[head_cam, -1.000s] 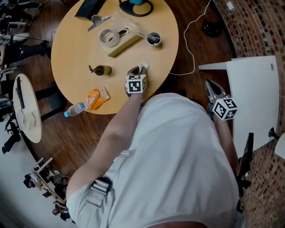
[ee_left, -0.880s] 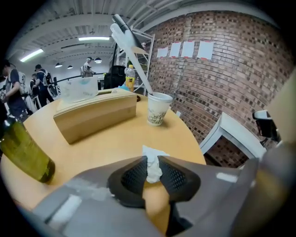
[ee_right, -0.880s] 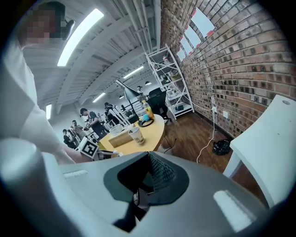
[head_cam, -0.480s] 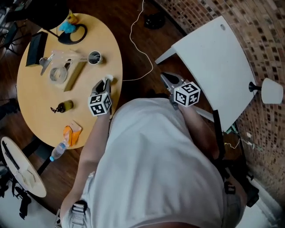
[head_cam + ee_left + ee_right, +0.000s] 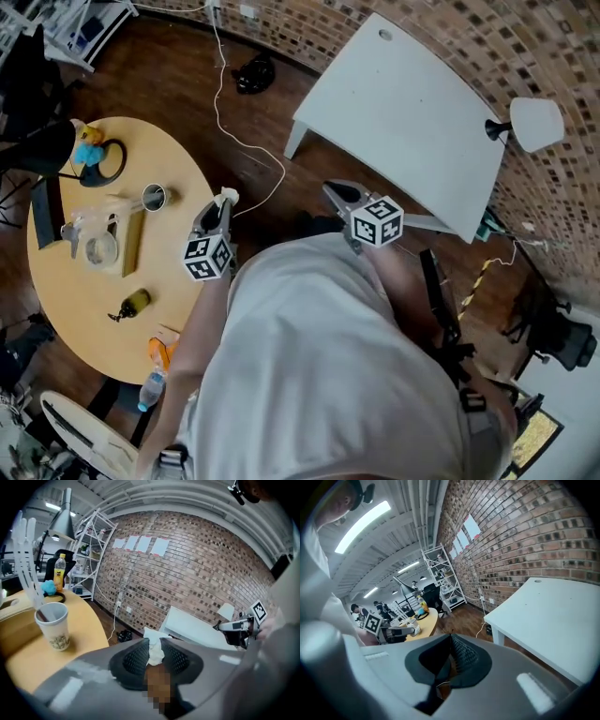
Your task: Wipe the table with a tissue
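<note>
**Item 1: tissue** [image 5: 154,651]. White, crumpled. Pinched between the two ribbed pads of the left gripper [image 5: 217,212], with a tuft standing out past the fingertips. Held in the air, touching no surface.

**Item 2: left gripper.** Jaws closed on the tissue. The fingertips sit at about the near rim of the round wooden table [image 5: 56,309]; whether they are over the rim or just off it is hard to tell from above.

**Item 3: right gripper** [image 5: 333,191]. Jaws pressed together, nothing between them. Well apart from the left fingertips, across the person's body. A white table [image 5: 403,103] lies ahead of its tips.

**Item 4: items on the round table, outward from the left fingertips.**
- Paper cup [image 5: 154,198], upright, near the tips.
- Tape roll [image 5: 98,250], farther in.
- Small dark bottle [image 5: 134,302], behind the tips, lying down.
- Orange packet [image 5: 159,350] and plastic water bottle [image 5: 150,387], at the rim beside the person's left arm.

**Item 5: surroundings.** A white cable [image 5: 246,141] runs over the wooden floor ahead of the left fingertips. Brick wall [image 5: 197,573] beyond.
</note>
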Demonstrator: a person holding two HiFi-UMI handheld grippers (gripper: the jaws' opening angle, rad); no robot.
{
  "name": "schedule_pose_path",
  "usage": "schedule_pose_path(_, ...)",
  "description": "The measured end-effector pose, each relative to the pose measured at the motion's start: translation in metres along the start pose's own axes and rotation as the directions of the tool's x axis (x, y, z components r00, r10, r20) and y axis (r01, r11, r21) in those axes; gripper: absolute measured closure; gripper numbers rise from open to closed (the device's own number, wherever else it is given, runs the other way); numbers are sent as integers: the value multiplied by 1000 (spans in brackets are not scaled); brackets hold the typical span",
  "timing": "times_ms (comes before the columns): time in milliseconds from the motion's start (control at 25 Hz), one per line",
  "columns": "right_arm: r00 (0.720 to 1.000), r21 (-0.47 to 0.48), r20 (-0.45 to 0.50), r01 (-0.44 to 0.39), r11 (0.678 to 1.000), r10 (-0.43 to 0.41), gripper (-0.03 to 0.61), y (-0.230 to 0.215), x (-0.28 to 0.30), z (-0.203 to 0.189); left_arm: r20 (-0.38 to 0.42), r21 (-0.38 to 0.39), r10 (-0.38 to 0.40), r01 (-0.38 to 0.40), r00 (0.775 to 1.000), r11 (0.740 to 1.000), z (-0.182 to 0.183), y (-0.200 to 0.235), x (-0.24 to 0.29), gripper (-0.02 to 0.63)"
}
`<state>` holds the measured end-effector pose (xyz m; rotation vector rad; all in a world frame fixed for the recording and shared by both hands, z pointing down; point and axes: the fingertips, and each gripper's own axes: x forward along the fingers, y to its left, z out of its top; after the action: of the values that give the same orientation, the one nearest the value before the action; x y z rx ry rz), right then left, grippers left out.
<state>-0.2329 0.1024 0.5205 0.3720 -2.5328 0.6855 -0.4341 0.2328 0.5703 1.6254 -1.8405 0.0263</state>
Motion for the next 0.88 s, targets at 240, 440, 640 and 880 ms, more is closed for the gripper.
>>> schedule_pose_path(240, 996, 41, 29, 84, 996, -86, 569, -30, -18, -7, 25, -7, -80, 80, 996, 997, 23, -17, 23, 541)
schedule_pose_path(440, 995, 65, 51, 86, 994, -89, 569, -45, -29, -6, 0, -12, -123, 123, 992, 992, 29, -44, 42, 541)
schedule_pose_path(640, 993, 82, 60, 97, 992, -102, 569, -75, -47, -2, -39, 31, -174, 175, 984, 984, 33, -84, 70, 541)
schedule_pose_path(880, 989, 110, 87, 110, 988, -120, 569, -115, -71, 5, -114, 93, -249, 260, 962, 961, 34, -141, 112, 541)
